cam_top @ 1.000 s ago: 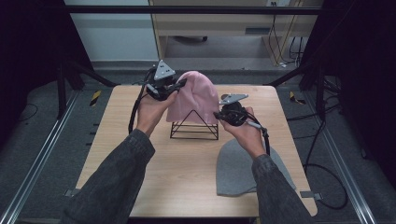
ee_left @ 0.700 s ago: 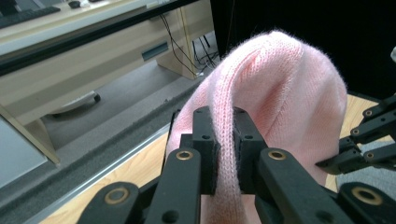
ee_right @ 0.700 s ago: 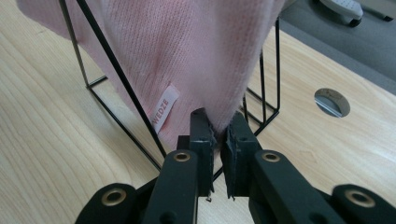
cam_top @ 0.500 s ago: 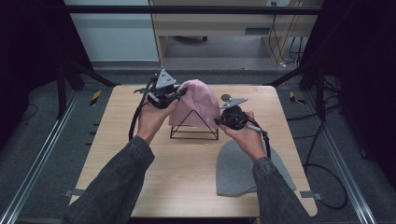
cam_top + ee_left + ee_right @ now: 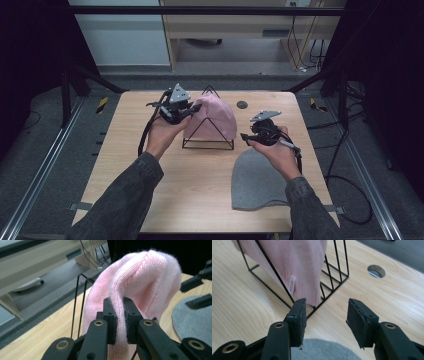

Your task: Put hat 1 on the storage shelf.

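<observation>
A pink knit hat (image 5: 216, 119) hangs over a black wire rack (image 5: 207, 145) at the middle of the table. My left gripper (image 5: 194, 108) is at the hat's left side, shut on a fold of its edge (image 5: 119, 315); the pink hat (image 5: 142, 280) bulges up beyond the jaws. To the rack's right, my right gripper (image 5: 246, 136) is open with nothing in it. In its own view, the right gripper (image 5: 325, 315) points at the rack's corner (image 5: 332, 277) and the pink hat's hanging hem (image 5: 297, 265). A grey hat (image 5: 257, 180) lies flat under the right hand.
The wooden table (image 5: 125, 160) has a round cable hole (image 5: 242, 104) behind the rack. Beyond the table's far edge stands a desk with cables (image 5: 300, 30). Dark metal frame legs (image 5: 70, 85) flank both sides.
My right gripper has drawn back to the right, away from the pink hat's edge. The left gripper has come down a little with the hat, which now sits lower on the rack.
</observation>
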